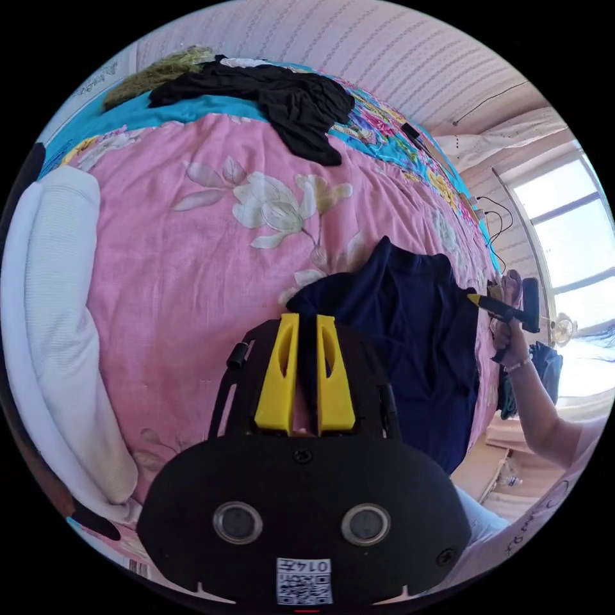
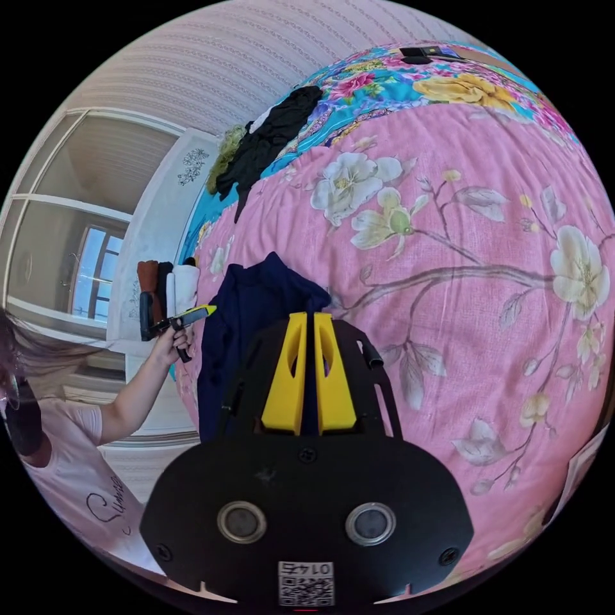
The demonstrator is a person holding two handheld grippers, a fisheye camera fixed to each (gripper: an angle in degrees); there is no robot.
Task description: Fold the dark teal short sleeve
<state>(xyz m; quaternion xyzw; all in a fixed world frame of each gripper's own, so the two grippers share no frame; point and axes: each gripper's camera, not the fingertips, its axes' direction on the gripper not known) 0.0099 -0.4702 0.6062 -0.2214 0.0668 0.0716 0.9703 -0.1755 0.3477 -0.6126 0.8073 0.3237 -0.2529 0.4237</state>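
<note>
One dark teal shirt (image 1: 410, 333) on pink quilt (image 1: 192, 256); left gripper (image 1: 306, 320), right gripper (image 2: 307, 317): jaws each pinching shirt.

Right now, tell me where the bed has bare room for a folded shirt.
The pink quilt lies bare between the white pillow and the dark shirt, and out to the flowered side in the right gripper view. The far end is crowded with black clothes.
</note>
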